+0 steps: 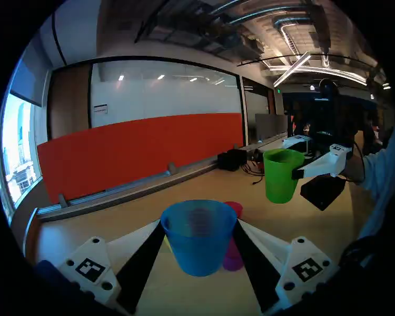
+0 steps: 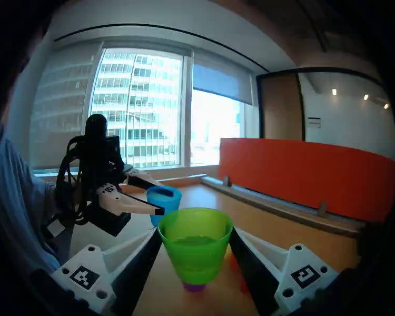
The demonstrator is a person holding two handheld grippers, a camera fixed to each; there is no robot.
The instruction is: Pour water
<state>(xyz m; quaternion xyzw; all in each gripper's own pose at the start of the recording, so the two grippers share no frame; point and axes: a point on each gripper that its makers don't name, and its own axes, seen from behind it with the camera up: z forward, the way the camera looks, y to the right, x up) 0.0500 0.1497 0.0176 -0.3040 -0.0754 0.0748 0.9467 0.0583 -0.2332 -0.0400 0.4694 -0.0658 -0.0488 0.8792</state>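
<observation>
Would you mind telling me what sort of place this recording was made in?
Probably an open-plan office: a long wooden desk with an orange divider panel, exposed ceiling ducts, and a large window facing a high-rise.

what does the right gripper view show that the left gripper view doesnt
The right gripper view looks into the green cup, which seems partly filled, and toward a window with buildings outside. The left gripper view adds ceiling lights and black boxes with cables on the wooden table. Both share the green cup in the right gripper, the blue cup in the left gripper, the orange panel and that table.
</observation>
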